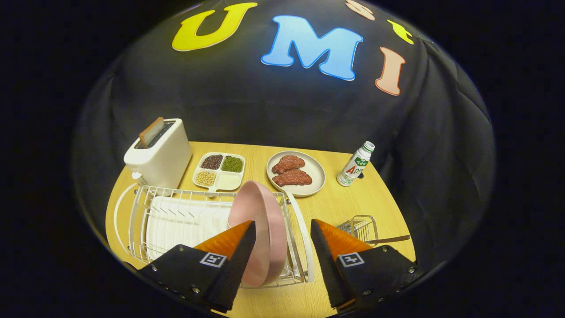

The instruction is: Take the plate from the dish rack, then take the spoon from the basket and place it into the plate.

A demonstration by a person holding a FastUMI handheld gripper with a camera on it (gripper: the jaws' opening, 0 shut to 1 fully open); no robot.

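The tongs (282, 247) are held wide open and grip nothing; the gap is aligned over the rim of the plate (260, 229), presumably for an edge grasp. One pink plate is stood on edge in the right end of the rack (176, 212), held upright by the wires. One spoon (390, 240) is laid in the basket (359, 227), to the right, its handle projecting. One toaster (159, 152), one bottle (355, 165) and one meat dish (295, 173) are set at the far side of the bench (353, 203)

One pink plate (260, 229) stands in one white dish rack (176, 221) — lower centre. One wire basket (361, 227) holds one spoon (390, 240). Upper left: one toaster (159, 154), one slice (151, 131). One four-part tray (219, 170), one dish (315, 176) — two meat pieces (291, 171) — one bottle (355, 164).
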